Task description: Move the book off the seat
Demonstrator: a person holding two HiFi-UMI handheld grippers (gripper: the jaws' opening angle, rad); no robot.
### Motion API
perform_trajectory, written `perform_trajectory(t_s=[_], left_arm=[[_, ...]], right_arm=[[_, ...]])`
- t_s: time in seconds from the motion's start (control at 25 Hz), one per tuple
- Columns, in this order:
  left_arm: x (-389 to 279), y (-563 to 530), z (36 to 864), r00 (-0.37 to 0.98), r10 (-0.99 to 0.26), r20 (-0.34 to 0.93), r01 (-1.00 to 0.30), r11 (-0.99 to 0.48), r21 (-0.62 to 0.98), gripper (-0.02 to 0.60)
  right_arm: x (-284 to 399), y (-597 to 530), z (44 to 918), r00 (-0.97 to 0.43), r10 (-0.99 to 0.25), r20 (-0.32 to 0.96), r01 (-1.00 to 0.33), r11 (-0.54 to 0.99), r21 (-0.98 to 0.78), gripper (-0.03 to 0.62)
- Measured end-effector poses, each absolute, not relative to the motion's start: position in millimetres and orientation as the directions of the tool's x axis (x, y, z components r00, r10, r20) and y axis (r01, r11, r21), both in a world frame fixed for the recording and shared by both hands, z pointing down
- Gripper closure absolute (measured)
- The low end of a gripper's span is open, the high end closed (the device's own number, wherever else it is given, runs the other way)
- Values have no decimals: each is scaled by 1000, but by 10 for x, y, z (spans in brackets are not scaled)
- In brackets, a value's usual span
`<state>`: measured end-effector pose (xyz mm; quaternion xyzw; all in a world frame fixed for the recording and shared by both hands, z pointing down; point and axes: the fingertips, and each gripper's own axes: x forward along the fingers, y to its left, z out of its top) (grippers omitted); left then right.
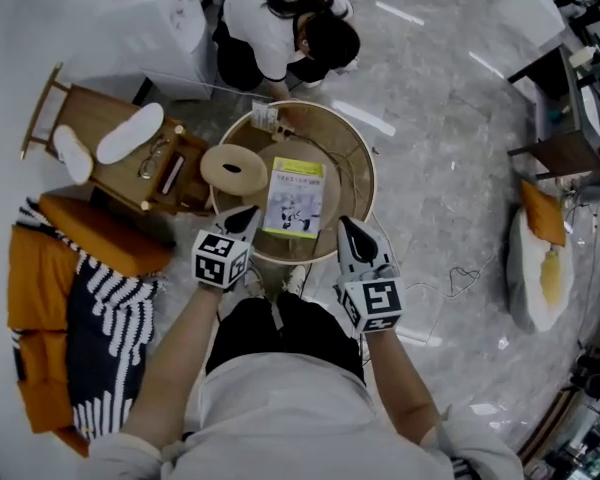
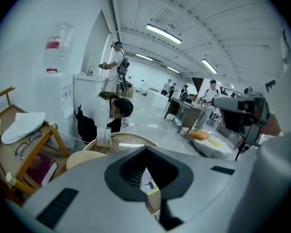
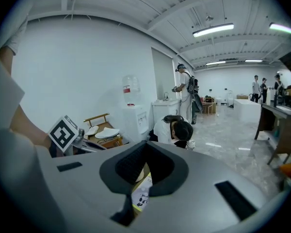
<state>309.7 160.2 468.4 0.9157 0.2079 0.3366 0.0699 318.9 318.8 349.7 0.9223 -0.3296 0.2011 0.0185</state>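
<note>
The head view gives me the whole book (image 1: pixel 295 196), flat on the round seat (image 1: pixel 366 173) toward its near edge. Each gripper view shows only a sliver of it behind the jaws. My left gripper (image 1: pixel 248 216) and right gripper (image 1: pixel 346 224) are both pinched closed and empty, just beside the book's near corners.

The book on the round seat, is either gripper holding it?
No, the book lies flat on the seat, left gripper and right gripper both short of it.
</note>
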Motion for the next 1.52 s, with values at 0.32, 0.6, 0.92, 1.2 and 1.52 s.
perform_trajectory(t_s=[0.32, 0.6, 0.92, 1.2, 1.52], left_arm=[[3141, 1409, 3853, 794, 398, 459, 334, -917, 216, 566], [3117, 1283, 3075, 867, 386, 314, 348, -922, 172, 566], [2886, 1077, 2179, 922, 364, 134, 346, -928, 140, 566], [2647, 889, 1684, 936, 350, 25, 346, -932, 104, 566], [2361, 650, 1356, 945, 318, -69, 323, -944, 64, 566]], right_arm=[[3238, 3182, 3226, 717, -614, 331, -624, -776, -88, 573], [3292, 3119, 2910, 736, -620, 271, -626, -776, -74, 574], [3225, 3155, 2444, 751, -629, 200, -632, -773, -59, 574], [3077, 3357, 2102, 800, -580, 152, -584, -811, -22, 574], [2926, 3754, 1855, 864, -491, 114, -494, -869, 3, 574]])
